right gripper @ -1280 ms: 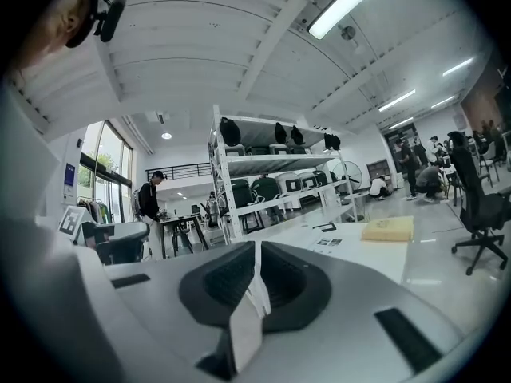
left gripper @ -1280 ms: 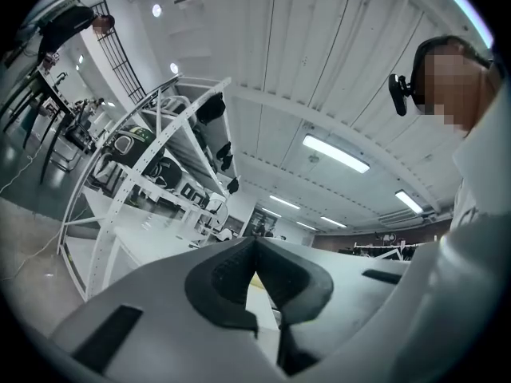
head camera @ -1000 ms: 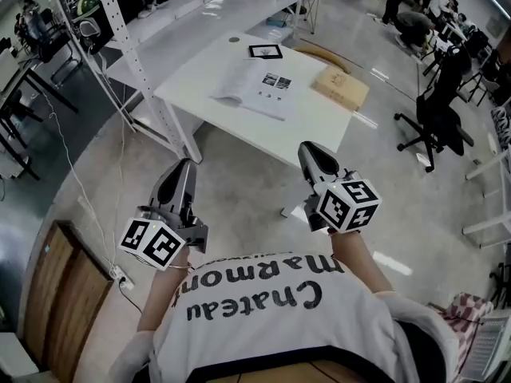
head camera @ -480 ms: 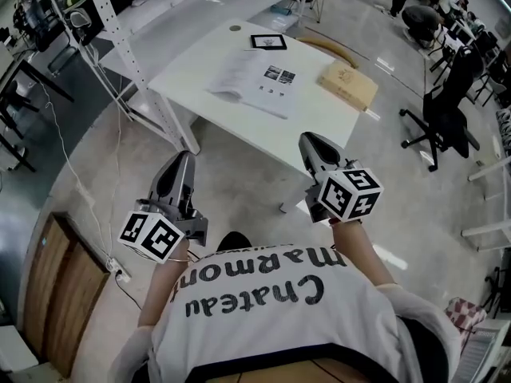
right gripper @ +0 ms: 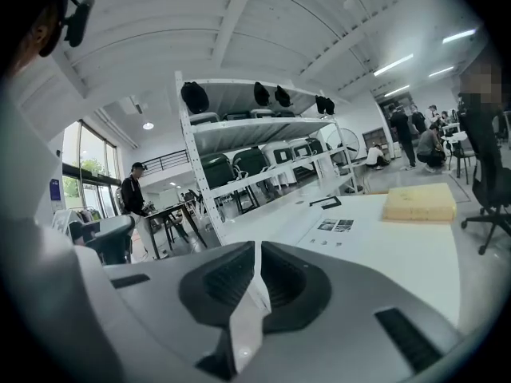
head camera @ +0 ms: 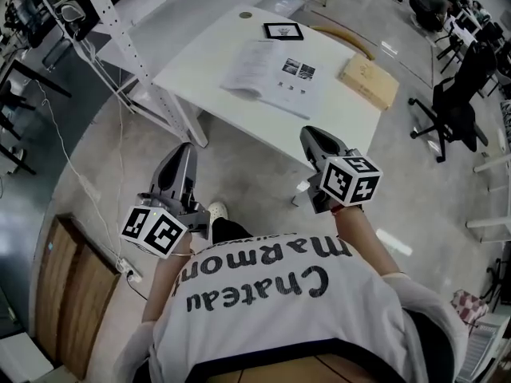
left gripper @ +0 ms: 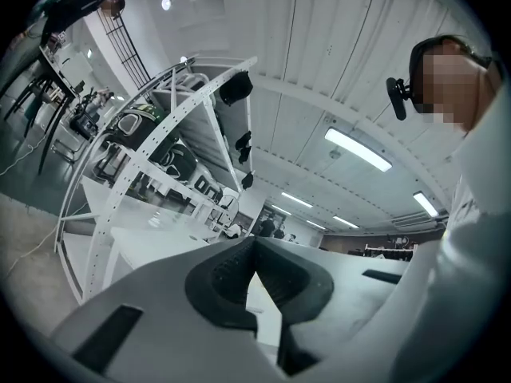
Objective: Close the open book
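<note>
Both pairs of tongs have come in closer to the white surface than they were a second ago, and the person carrying them now stands just short of its near edge. Left tongs are closed with nothing between them, the tips pressed together, and they are held out over the floor on the near side of the surface. Right tongs are closed and empty as well, angled a little downward, and from the head view their tip lines up with the near edge of the surface. Nobody has touched the open book: it lies flat, pages up, about the middle of the surface and well apart from both tongs, with two small photos on its right-hand page. To the book's right, apart from it, sits a tan block, and a black-framed card lies beyond the book near the far edge. White shelving rack stands off to the left of the surface, and an office chair waits on the right
</note>
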Available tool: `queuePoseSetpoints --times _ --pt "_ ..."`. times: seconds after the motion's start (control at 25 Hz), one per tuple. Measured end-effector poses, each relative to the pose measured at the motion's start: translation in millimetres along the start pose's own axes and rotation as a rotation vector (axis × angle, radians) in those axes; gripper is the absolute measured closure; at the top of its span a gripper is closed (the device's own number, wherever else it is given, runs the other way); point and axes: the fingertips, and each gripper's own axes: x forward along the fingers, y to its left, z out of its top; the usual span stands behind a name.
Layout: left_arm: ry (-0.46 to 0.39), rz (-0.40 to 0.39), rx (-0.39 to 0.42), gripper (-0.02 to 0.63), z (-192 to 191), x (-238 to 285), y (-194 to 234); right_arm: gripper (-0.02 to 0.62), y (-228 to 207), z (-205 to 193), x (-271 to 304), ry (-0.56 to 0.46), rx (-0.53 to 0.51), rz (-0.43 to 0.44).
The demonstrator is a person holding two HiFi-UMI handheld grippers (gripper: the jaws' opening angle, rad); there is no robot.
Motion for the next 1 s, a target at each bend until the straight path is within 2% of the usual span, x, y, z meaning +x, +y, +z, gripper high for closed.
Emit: queuePoseSetpoints --times 0.2,0.4,0.52,0.72,0.88,1.0 --pt "0.015 -0.004 0.013 0.583 38 28 64 0.553 12 28 67 -0.036 0.067 -0.004" --pt "-0.009 -0.015 0.047 0.583 86 56 126 0.554 28 67 128 -0.098 0.079 -0.005" --pt "-0.031 -0.018 0.032 0.583 103 67 159 0.552 34 77 159 -0.109 0.072 -0.014" --pt "0.018 -0.013 0.041 0.583 113 83 205 0.552 32 80 203 -0.098 0.076 -0.040" --pt "0.024 -0.006 0.042 0.583 122 92 240 0.551 26 61 234 -0.014 -0.005 -0.092" --pt "0.024 -0.008 0.036 0.583 127 97 259 0.549 17 39 250 0.054 -0.011 -0.136"
